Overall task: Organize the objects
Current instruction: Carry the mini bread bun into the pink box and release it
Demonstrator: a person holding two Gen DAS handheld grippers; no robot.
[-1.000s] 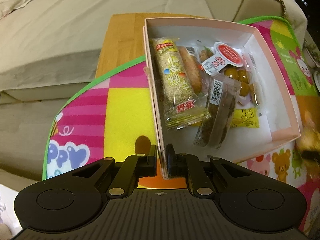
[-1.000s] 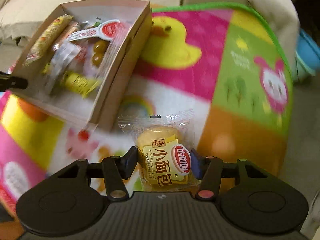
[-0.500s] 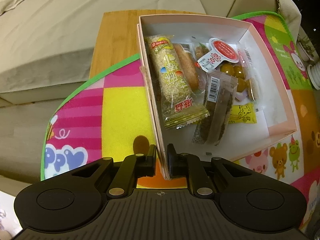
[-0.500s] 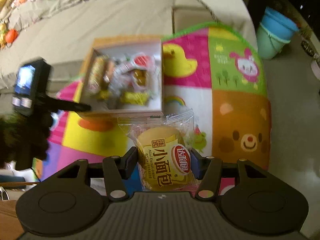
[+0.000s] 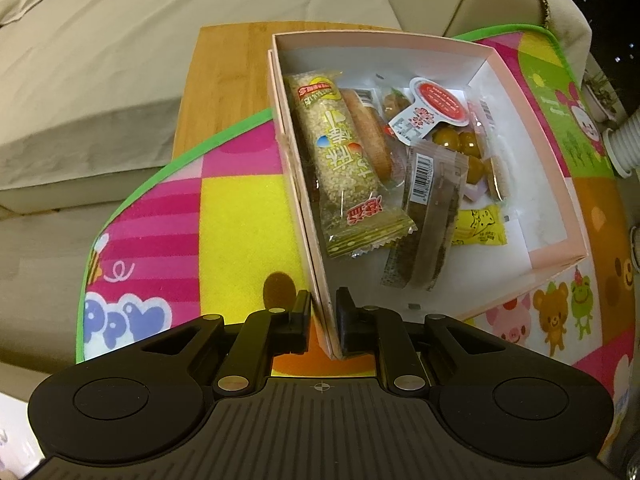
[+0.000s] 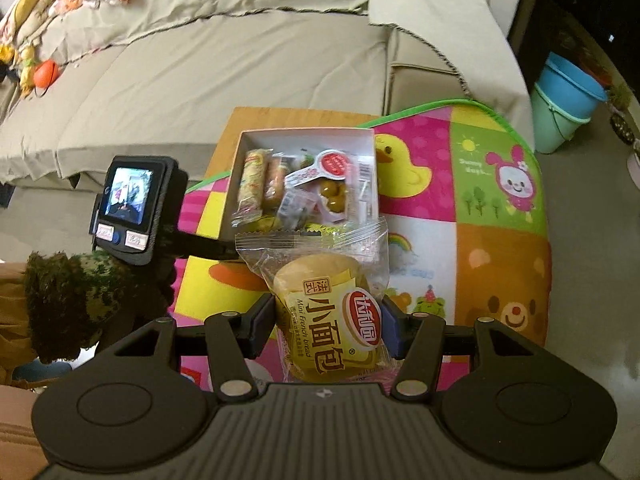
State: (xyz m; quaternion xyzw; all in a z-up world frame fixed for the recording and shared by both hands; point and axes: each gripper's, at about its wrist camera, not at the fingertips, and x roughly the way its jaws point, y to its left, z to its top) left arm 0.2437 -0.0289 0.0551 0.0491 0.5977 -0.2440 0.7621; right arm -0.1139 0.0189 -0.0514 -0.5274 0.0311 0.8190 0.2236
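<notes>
Snack box on cartoon mat by sofa; left hand-held gripper pinches its wall; right hand-held gripper clamps bread packet.

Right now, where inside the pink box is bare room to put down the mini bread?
The pink box is free along its right wall, beyond the barcode packs, and on the near floor below the dark bar and the yellow candy. The left half is crowded: the sesame bar lies against that wall. The left gripper clamps the near corner; the right gripper holds the mini bread.
</notes>
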